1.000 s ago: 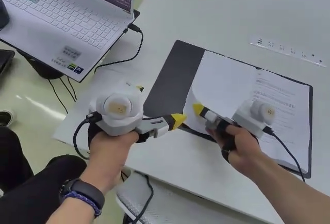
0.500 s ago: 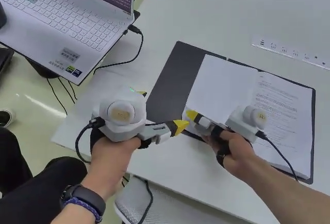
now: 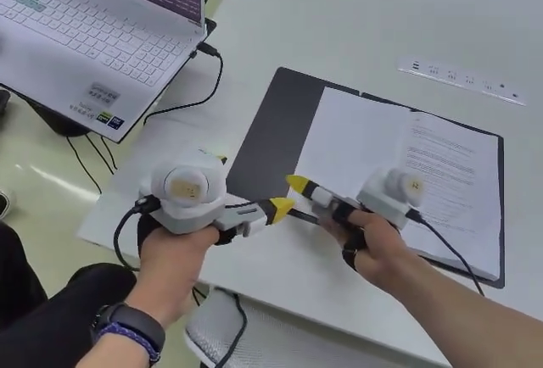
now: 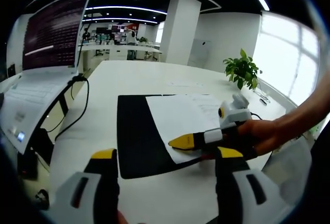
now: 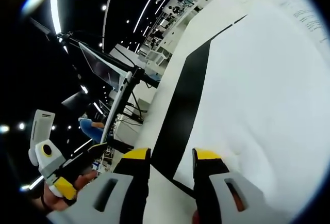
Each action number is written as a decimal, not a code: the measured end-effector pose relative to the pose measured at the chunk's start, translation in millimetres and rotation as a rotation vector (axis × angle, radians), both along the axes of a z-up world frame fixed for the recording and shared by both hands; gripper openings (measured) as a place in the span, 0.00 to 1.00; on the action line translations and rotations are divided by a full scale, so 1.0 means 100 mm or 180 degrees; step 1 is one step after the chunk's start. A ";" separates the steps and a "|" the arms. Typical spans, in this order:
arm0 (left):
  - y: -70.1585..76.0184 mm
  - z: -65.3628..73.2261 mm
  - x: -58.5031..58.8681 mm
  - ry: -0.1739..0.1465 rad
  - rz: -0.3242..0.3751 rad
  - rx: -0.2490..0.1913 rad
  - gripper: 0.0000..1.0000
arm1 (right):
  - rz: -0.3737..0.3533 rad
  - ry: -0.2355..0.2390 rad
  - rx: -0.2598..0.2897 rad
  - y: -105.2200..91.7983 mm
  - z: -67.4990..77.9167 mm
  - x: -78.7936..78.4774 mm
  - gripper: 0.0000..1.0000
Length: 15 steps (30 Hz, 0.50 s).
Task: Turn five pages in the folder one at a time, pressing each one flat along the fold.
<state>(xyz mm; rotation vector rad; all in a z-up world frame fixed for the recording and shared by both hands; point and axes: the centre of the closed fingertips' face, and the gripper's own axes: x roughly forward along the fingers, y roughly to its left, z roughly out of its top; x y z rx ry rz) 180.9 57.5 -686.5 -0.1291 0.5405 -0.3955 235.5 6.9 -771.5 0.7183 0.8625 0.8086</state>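
Lying open on the smooth white table (image 3: 356, 20), the flat black folder (image 3: 270, 135) is seen in the head view. The right gripper (image 3: 299, 186) is held at the near-left corner of its white page (image 3: 356, 143), and the left gripper (image 3: 277, 209) just beside.

In the left gripper view, yellow-tipped jaws are spread wide, with the folder ahead.

In the right gripper view, the jaws are slightly parted astride the page's edge.

The white left gripper (image 3: 276, 209) and right gripper (image 3: 299, 186) have yellow-tipped jaws and black cables (image 3: 125, 225); one wrist wears a dark wristband (image 3: 129, 324).
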 end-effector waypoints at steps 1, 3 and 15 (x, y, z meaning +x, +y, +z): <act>0.00 0.00 0.00 0.0000 0.0002 -0.0002 0.77 | 0.0013 -0.0022 0.0001 -0.01 0.02 -0.01 0.33; 0.01 0.02 0.02 -0.0030 0.0023 -0.0024 0.75 | 0.0021 -0.0033 0.0020 -0.03 0.06 -0.04 0.34; -0.09 0.08 0.22 -0.0129 -0.0153 -0.0022 0.54 | 0.0032 -0.0496 -0.0100 -0.48 0.44 -0.12 0.35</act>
